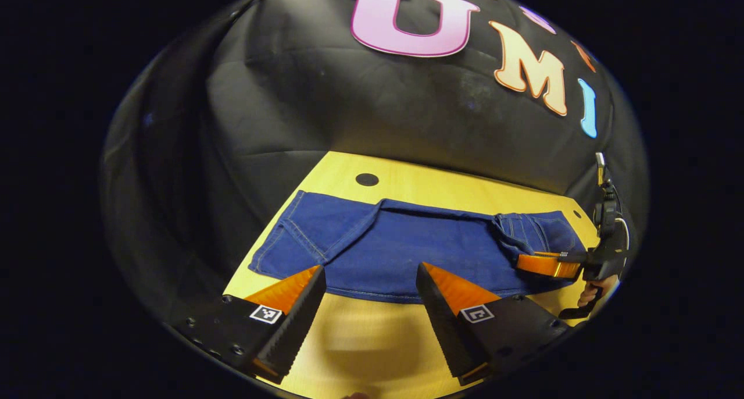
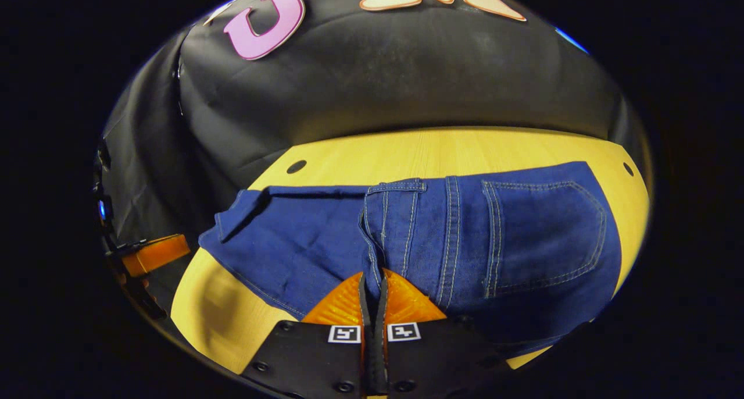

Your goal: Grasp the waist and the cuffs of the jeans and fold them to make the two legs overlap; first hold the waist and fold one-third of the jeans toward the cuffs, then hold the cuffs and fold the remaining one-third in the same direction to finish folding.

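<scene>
Dark blue jeans (image 1: 407, 248) lie lengthwise across the yellow wooden table (image 1: 372, 335), with the legs overlapping. In the left gripper view my left gripper (image 1: 369, 269) stands open just above the jeans' near edge, nothing between its fingers. Far to the right, my right gripper (image 1: 546, 264) rests on the waist end. In the right gripper view the jeans (image 2: 523, 236) show a back pocket and stitched seams. My right gripper (image 2: 372, 282) is shut there, with a fold of denim pinched between its fingers. My left gripper (image 2: 154, 253) appears at the far left edge.
The black cloth wall (image 1: 349, 108) rises close behind the table. Small round holes (image 1: 367, 179) mark the table's far side. Bare wood lies in front of the jeans near the front edge. A hand (image 1: 590, 294) holds the right gripper.
</scene>
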Action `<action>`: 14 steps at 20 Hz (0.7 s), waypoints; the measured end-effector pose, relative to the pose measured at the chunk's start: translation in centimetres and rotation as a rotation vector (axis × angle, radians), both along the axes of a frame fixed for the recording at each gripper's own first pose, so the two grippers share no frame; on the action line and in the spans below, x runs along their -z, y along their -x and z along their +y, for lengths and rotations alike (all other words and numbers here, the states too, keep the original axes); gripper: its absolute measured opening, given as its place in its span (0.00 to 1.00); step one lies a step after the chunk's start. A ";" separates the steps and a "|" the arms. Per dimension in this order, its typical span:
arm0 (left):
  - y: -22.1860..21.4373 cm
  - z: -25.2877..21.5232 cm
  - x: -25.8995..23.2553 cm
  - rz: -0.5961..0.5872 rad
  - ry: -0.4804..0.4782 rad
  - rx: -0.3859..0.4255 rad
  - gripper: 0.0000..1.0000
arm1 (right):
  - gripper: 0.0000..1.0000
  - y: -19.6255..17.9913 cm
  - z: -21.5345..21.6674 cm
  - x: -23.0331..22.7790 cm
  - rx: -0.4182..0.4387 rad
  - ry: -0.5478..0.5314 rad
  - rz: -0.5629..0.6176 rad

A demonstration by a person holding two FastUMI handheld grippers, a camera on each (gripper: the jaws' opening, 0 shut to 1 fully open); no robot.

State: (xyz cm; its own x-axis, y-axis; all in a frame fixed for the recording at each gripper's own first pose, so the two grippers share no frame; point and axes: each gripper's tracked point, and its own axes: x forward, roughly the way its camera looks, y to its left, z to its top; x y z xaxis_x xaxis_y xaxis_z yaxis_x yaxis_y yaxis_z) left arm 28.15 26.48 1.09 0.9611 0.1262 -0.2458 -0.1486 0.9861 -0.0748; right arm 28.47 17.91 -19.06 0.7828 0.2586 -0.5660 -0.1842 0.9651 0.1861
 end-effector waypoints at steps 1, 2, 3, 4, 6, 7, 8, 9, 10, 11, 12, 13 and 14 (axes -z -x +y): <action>0.0 0.7 0.0 -0.004 0.005 -0.008 0.95 | 0.03 0.4 -0.1 0.2 -0.011 0.012 0.004; 0.0 1.3 -0.2 -0.011 0.010 -0.011 0.95 | 0.02 0.5 -0.1 0.2 -0.025 0.023 -0.007; -0.1 2.2 -0.3 -0.010 0.006 -0.020 0.95 | 0.03 0.4 0.1 0.7 -0.034 0.037 -0.011; -0.2 3.5 -0.4 -0.011 -0.007 -0.035 0.95 | 0.00 0.5 0.0 0.9 -0.040 0.048 -0.005; -0.9 6.1 -0.5 -0.012 -0.034 -0.058 0.95 | 0.03 0.5 0.1 1.0 -0.039 0.055 0.000; -1.1 7.2 -0.4 -0.010 -0.038 -0.062 0.95 | 0.03 0.4 0.1 1.0 -0.042 0.056 -0.001; -1.4 8.1 0.2 -0.002 -0.034 -0.060 0.95 | 0.03 0.4 0.1 0.9 -0.049 0.056 0.000; -1.6 8.8 0.8 0.016 -0.028 -0.057 0.95 | 0.03 0.4 0.1 0.9 -0.051 0.050 0.003; -1.8 9.4 1.4 0.027 -0.020 -0.051 0.95 | 0.02 0.4 0.2 0.9 -0.051 0.044 0.010; -2.3 9.9 2.0 0.033 -0.002 -0.048 0.95 | 0.03 0.3 0.1 0.9 -0.048 0.038 0.016; -2.6 10.1 2.6 0.045 0.020 -0.042 0.94 | 0.03 0.3 0.1 0.9 -0.047 0.038 0.022; -2.6 10.5 3.4 0.064 0.036 -0.043 0.95 | 0.03 0.3 0.1 1.0 -0.047 0.041 0.024; -2.6 10.7 4.1 0.082 0.048 -0.047 0.95 | 0.02 0.2 0.1 1.0 -0.047 0.045 0.025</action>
State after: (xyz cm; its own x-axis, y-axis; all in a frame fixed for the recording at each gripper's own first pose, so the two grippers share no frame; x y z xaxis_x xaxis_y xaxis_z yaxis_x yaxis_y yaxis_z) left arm 30.76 37.18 -3.02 0.9307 0.1567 -0.3304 -0.2019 0.9735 -0.1073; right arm 28.32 17.98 -20.02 0.7562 0.2685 -0.5967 -0.2251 0.9630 0.1480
